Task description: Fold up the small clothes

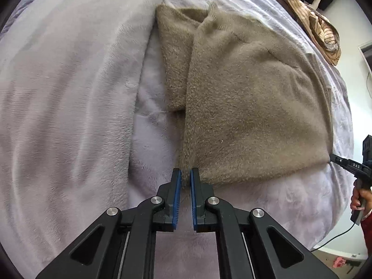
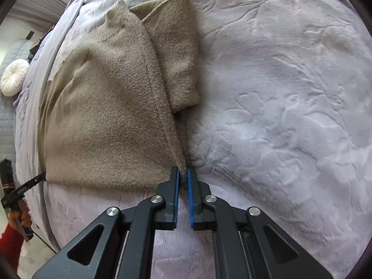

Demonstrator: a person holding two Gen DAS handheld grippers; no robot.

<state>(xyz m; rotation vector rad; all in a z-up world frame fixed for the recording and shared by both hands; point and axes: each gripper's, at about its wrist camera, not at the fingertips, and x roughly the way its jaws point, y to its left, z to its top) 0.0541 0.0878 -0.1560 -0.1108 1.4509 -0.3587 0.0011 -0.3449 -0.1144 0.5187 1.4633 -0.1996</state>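
A tan sweater lies partly folded on a lilac blanket covering a bed, one sleeve laid along its side. Its hem sits toward the bed's near edge. The left gripper is pinched closed on one hem corner, fuzzy knit between its blue pads. The right gripper is likewise clamped on the opposite hem corner. A striped cloth lies at the bed's far edge, a round white cushion beyond the bed's side.
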